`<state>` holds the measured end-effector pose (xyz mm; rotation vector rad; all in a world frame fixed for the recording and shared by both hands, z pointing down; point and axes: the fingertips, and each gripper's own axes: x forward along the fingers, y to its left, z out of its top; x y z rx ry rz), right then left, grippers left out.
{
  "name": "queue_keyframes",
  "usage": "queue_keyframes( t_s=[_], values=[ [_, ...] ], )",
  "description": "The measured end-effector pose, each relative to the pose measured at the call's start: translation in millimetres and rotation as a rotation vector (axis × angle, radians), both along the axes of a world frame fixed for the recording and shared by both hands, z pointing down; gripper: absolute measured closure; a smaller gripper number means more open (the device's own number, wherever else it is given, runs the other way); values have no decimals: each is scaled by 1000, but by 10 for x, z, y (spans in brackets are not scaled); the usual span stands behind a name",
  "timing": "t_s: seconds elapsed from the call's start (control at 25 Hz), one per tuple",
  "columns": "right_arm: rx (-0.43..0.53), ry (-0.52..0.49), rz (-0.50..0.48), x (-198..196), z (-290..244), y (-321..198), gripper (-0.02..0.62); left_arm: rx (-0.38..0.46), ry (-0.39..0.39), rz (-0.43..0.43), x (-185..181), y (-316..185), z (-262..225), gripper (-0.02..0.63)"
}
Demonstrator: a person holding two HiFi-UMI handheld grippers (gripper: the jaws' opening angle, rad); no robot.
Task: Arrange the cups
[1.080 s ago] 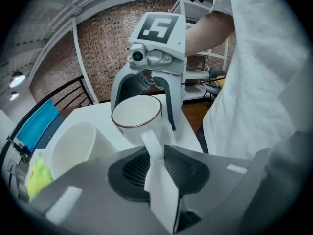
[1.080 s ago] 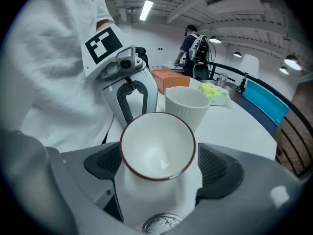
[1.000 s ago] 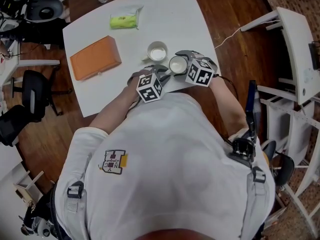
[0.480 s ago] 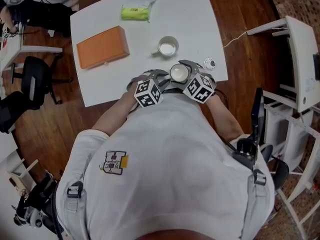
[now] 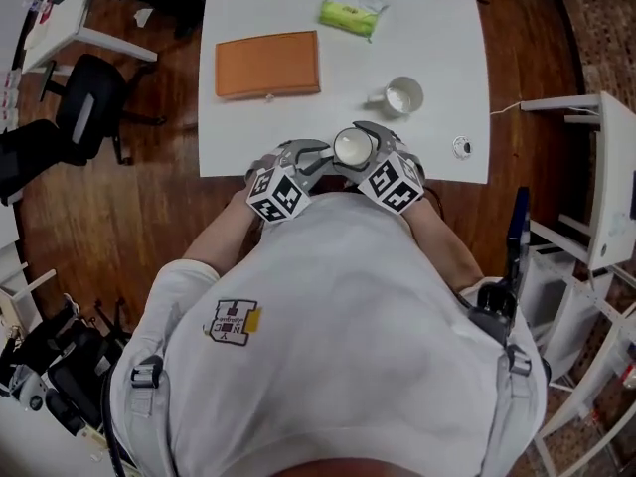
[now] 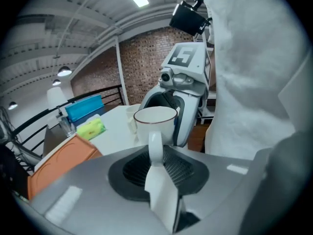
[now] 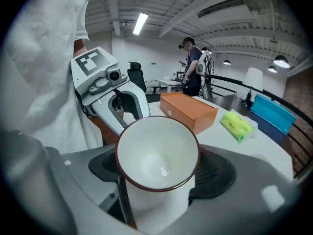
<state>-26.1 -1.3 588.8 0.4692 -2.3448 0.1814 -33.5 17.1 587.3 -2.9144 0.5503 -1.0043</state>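
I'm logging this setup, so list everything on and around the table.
table: one, white, centre of head view
box: one, orange, table's far left
packet: one, green, table's far edge
standing cup: one, white, table's right half
held cup: one, white, dark-rimmed, over near edge
small round object: one, pale, near right corner
office chair: one, black, floor at left
left claw: one, grey, shut on held cup's handle
right claw: one, grey, shut around held cup's body

Head view overhead, gripper views close, sharing cup (image 5: 354, 147)

Open-plan office: brick wall (image 6: 146, 58), office chair (image 5: 91, 97), white desk (image 5: 60, 36), strip light (image 7: 140, 23)
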Motion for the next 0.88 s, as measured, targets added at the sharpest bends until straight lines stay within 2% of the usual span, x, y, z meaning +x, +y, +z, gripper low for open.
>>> queue_keyframes(
  t_s=[0.28,0.44,0.64,0.88],
  values=[
    [79,13,-174,-910,-462,-460,202,118,85,-189,-883,-460,-456,528],
    [83,29,-234,-1397,-662,-856,202,134,114,-260,-1366,-855,-634,528],
    [80,34,-258,-1908,-785,-1357,201,128,117,-295,-1875,-1364,-743,528],
    [53,37,-239,-2301,-685,-1831,201,103,96,-275,-2261,-1845,-698,531]
  ],
)
